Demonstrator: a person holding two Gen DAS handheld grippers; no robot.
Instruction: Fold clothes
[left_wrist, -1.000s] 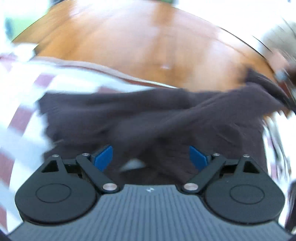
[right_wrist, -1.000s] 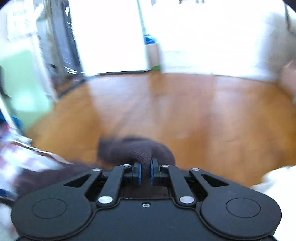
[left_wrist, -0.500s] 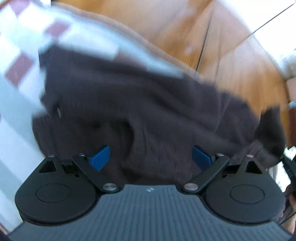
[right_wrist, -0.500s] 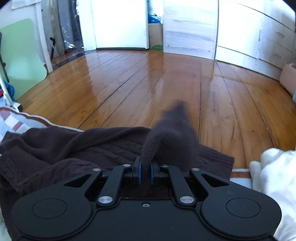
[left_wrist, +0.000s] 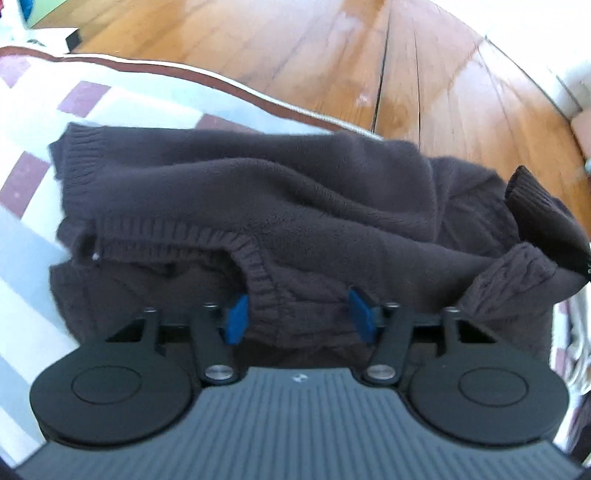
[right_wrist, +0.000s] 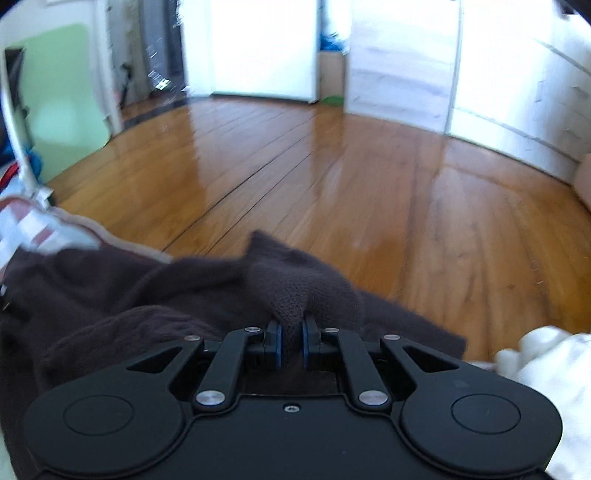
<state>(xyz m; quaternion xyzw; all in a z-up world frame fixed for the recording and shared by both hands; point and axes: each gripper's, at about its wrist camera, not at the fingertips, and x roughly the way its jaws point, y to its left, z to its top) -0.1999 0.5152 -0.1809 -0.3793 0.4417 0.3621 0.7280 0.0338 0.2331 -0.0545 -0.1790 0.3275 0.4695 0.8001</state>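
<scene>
A dark brown knit sweater (left_wrist: 295, 206) lies rumpled on a white and maroon checked bedspread (left_wrist: 33, 236). My left gripper (left_wrist: 298, 317) points steeply down onto it. Its jaws are closing, and a bunch of knit by the ribbed hem (left_wrist: 258, 280) sits between the blue pads (left_wrist: 236, 319), which do not clearly press on it. In the right wrist view the sweater (right_wrist: 110, 295) spreads to the left, and my right gripper (right_wrist: 291, 343) is shut on a raised fold of it at the bed's edge. That pinched end (left_wrist: 535, 225) shows at the right of the left wrist view.
The bedspread's brown-piped edge (left_wrist: 229, 83) runs just behind the sweater, with glossy wooden floor (right_wrist: 369, 184) beyond. A white cloth (right_wrist: 546, 365) lies at the right. A green panel (right_wrist: 62, 99) and white doors (right_wrist: 258, 48) stand far back.
My left gripper has come down closer over the sweater and its jaws have narrowed around the knit. The right gripper has sunk a little, still pinching the fold, whose tip has flopped lower.
</scene>
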